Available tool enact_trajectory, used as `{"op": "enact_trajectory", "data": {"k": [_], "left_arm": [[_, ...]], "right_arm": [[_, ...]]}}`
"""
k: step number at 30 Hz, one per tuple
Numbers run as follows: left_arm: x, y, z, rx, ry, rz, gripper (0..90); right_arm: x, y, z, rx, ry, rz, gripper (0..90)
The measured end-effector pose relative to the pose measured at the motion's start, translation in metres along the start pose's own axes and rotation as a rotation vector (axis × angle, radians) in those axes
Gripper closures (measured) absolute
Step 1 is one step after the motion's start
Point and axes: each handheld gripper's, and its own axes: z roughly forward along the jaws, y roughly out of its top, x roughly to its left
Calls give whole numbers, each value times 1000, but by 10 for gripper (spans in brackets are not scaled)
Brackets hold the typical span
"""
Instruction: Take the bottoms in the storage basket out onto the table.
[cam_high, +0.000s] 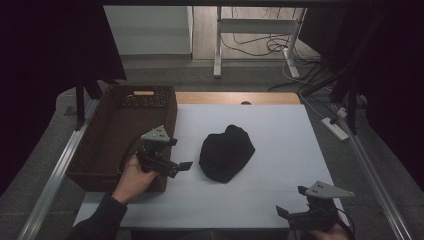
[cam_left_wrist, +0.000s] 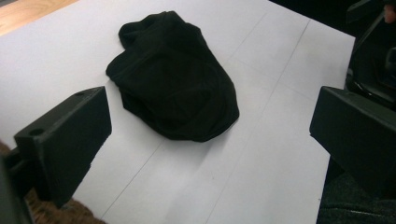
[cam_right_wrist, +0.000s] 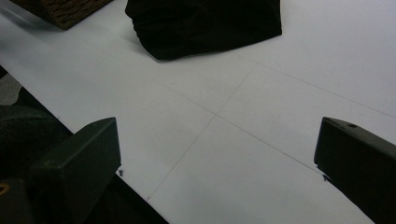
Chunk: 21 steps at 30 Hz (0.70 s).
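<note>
Dim room. White table top (cam_high: 280, 130) with wood edge strip (cam_high: 235, 97) at far side. Grey floor (cam_high: 240, 75) beyond. White desk frame (cam_high: 260, 30) far centre, loose cables (cam_high: 255, 45) beneath it. Dark curtains (cam_high: 45, 60) left and right. Power strip (cam_high: 336, 128) on floor, right.

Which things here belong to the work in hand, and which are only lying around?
Belong to the work:
- black cloth
- brown woven basket
- left hand-held gripper, open
- right hand-held gripper, open

Only lying around:
- white power strip on the floor
- cables

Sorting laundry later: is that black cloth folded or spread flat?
Neither: the black cloth lies bunched in a rumpled heap on the white table.
</note>
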Motion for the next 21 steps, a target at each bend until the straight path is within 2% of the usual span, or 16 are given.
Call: {"op": "enact_trajectory", "data": {"k": [10,21], "left_arm": [[-2,-11,-11,-5,24,-18,0],[-3,-26,-24,-22,26,-49,0]], "right_arm": [[0,0,0,0,-1,-3,8],[0,0,0,1,-2,-3,9]]}}
